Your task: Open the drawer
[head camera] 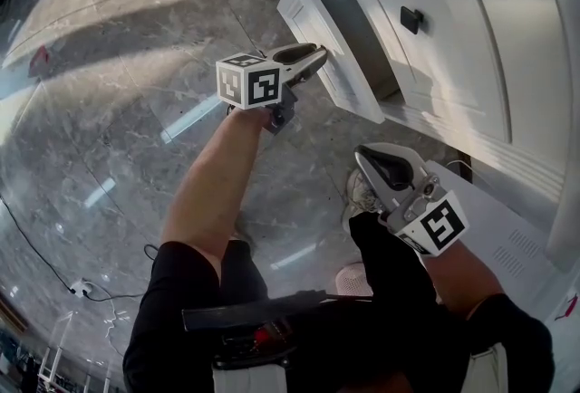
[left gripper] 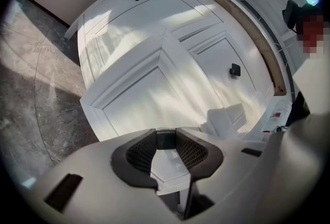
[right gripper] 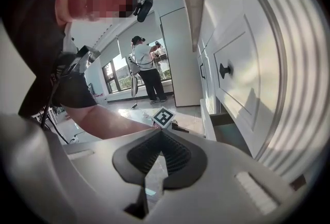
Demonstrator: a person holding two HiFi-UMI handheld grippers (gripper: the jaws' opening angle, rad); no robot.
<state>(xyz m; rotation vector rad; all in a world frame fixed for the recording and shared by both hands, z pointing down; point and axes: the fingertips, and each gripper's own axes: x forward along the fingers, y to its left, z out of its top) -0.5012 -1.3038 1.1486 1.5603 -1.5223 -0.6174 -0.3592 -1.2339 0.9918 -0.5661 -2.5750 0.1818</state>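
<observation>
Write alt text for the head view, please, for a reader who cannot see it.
The left gripper holds a white drawer by its front; the drawer stands partly pulled out of a white cabinet. The right gripper hangs nearer the person, closed and empty, above a grey stone floor.

The grey marble floor [head camera: 109, 138] is catching broad bands of sunlight and throwing them back. A thin black cable [head camera: 27, 242] is trailing across it at the left, running to a small white plug [head camera: 82, 289] (too small to tell its kind). A white cabinet [head camera: 471, 65] is standing on it at the right, and a pale shoe [head camera: 361, 192] is resting near the cabinet's base.
</observation>
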